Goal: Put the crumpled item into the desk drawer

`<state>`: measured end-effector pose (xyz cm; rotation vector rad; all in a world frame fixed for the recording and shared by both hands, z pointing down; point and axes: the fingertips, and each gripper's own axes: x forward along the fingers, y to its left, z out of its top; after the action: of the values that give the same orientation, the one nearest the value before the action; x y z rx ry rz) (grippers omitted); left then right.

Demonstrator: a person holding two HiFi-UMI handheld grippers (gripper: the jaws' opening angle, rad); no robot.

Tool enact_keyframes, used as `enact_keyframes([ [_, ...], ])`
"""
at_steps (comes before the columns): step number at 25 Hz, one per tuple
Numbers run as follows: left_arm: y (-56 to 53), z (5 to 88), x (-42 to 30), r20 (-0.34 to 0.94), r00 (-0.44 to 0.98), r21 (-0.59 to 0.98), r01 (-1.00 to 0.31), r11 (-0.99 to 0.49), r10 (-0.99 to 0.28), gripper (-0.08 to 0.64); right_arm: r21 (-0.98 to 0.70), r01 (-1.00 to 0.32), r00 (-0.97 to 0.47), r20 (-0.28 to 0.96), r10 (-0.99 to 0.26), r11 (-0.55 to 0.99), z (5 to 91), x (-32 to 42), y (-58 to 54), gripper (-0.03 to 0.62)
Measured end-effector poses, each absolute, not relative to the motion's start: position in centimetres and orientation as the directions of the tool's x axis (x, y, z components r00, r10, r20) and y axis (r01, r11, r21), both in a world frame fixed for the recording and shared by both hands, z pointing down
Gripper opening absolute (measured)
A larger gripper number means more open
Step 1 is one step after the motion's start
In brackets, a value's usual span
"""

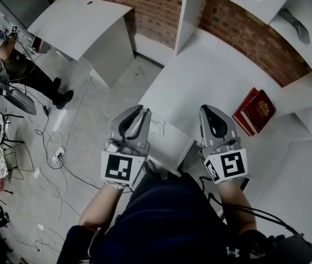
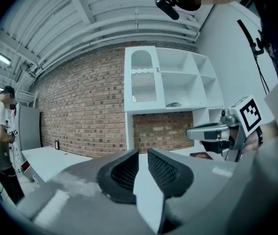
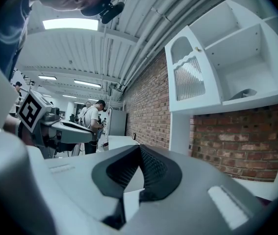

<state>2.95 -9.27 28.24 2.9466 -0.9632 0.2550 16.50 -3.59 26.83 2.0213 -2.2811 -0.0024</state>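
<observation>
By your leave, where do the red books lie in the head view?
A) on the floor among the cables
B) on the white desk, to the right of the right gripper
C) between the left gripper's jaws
B: the red books lie flat on the white desk, off to the right of the right gripper.

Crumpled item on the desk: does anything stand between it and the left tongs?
Nothing visible does. The crumpled item lies on bare white desk just beside the left tongs, which are slightly apart and empty.
</observation>
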Motion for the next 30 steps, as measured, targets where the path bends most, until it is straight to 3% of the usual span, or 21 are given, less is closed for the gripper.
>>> enact_keyframes([
  [30,-9.2,29.3,3.8,0.192,0.780,-0.023,-0.604,-0.797,-0.596,0.063,0.029,-0.990,-0.139,0.079,-0.987,0.142,28.1,17.4,-3.9,0.002],
])
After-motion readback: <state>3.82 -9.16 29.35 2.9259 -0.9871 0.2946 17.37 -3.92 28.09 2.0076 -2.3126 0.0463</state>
